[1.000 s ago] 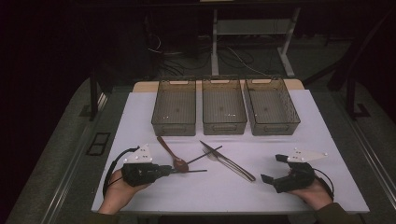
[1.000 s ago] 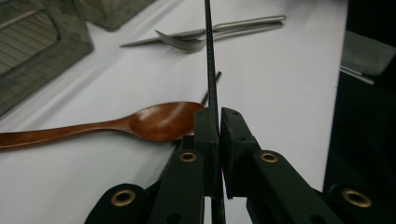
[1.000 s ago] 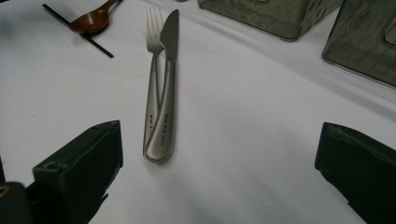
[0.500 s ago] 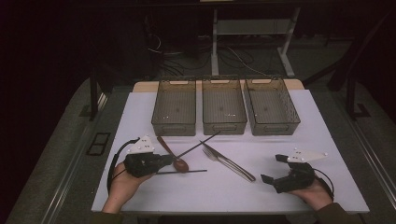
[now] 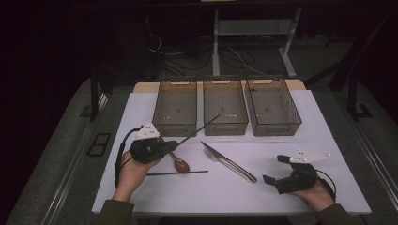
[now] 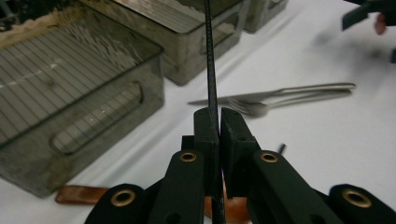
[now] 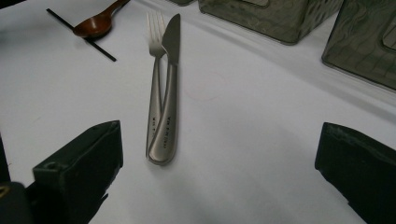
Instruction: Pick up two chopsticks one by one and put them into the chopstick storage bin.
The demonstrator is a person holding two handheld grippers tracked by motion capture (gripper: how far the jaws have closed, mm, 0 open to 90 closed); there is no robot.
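Observation:
My left gripper (image 5: 171, 146) (image 6: 217, 117) is shut on a thin black chopstick (image 5: 199, 128) (image 6: 209, 56), held off the table. The stick's far end points up toward the middle bin (image 5: 224, 106). A second black chopstick (image 5: 177, 173) (image 7: 82, 35) lies flat on the white table (image 5: 225, 192). Beside it rests a brown wooden spoon (image 5: 180, 164) (image 7: 95, 25). A steel knife (image 5: 232, 164) (image 7: 171, 93) and fork (image 5: 212, 155) (image 7: 154, 56) lie side by side mid-table. My right gripper (image 5: 274, 169) (image 7: 218, 140) rests at the front right, open, with the knife handle just ahead of its jaws.
Three smoky see-through bins stand in a row at the back: left bin (image 5: 176, 107) (image 6: 70, 93), the middle bin, and right bin (image 5: 273, 106) (image 7: 369, 42). The table's edges drop off to a dark floor on all sides.
My left gripper has lifted one chopstick off the table and moved forward with it, so the stick now angles toward the bins. The right gripper has stayed in place.

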